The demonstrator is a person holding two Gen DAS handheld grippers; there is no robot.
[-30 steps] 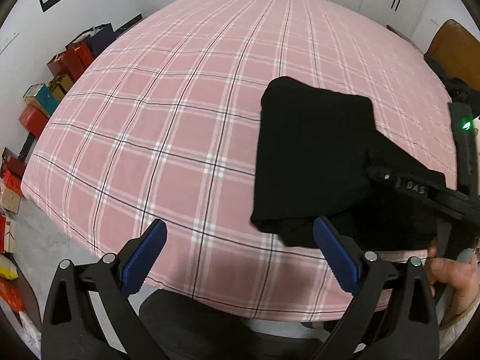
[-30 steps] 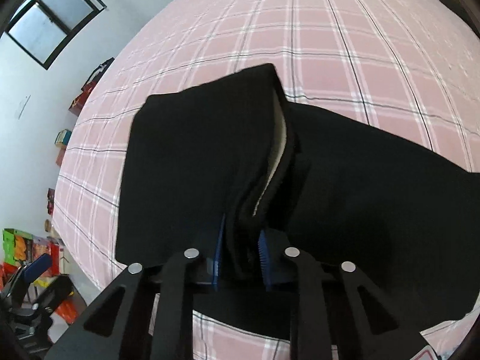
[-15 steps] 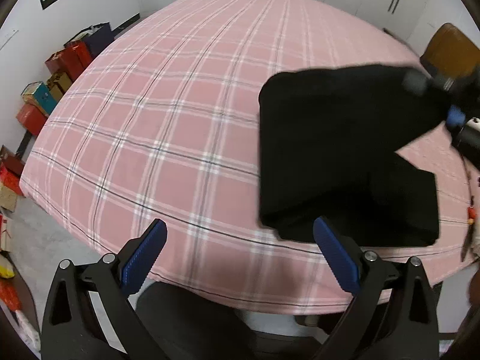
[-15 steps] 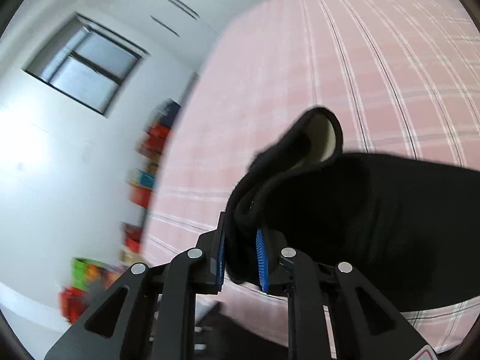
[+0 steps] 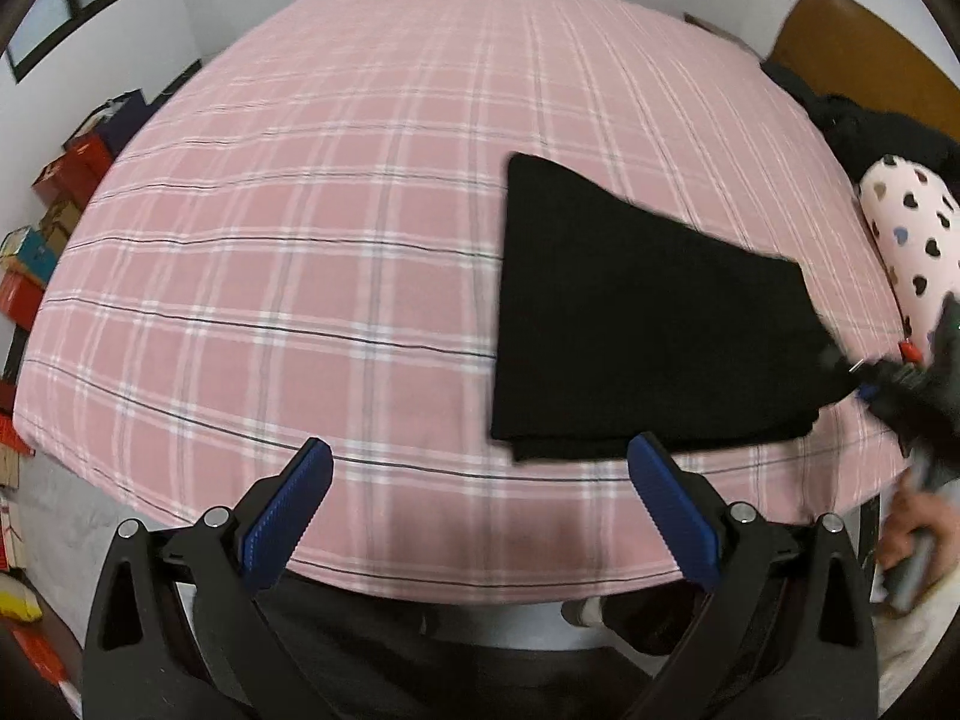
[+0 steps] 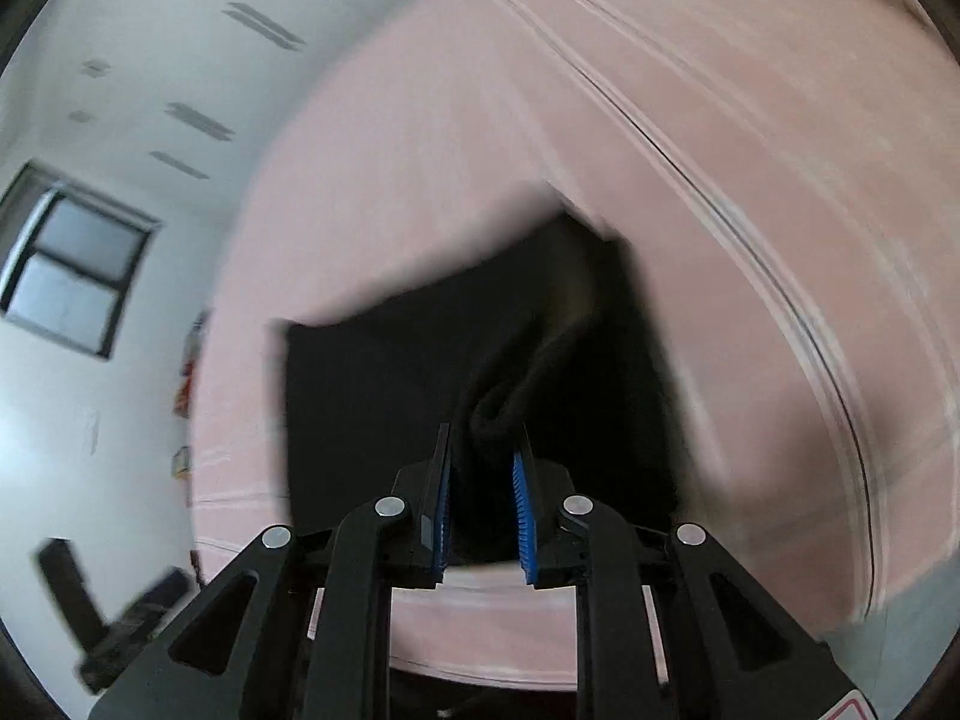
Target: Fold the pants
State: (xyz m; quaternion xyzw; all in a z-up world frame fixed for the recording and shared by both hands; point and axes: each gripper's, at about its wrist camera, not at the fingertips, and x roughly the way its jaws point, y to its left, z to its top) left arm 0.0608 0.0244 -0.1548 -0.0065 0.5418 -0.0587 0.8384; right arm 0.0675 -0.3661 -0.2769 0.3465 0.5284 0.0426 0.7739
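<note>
The black pants (image 5: pixel 636 324) lie folded on the pink plaid bed (image 5: pixel 336 228), near its front right edge. My left gripper (image 5: pixel 480 516) is open and empty, hovering over the bed's front edge, left of the pants. My right gripper (image 6: pixel 480 480) is shut on a bunched edge of the pants (image 6: pixel 456 372); the right wrist view is blurred by motion. The right gripper also shows in the left wrist view (image 5: pixel 882 384), at the right edge of the pants.
A heart-print pillow (image 5: pixel 912 234) and dark clothes (image 5: pixel 870 126) lie at the bed's right side by a brown headboard (image 5: pixel 852 42). Coloured boxes (image 5: pixel 54 204) are stacked on the floor at the left. A window (image 6: pixel 72 270) is in the wall.
My right gripper has carried the held pants edge over and down to the right, so the pants now lie flatter in a folded stack. The left gripper stayed open and shifted slightly.
</note>
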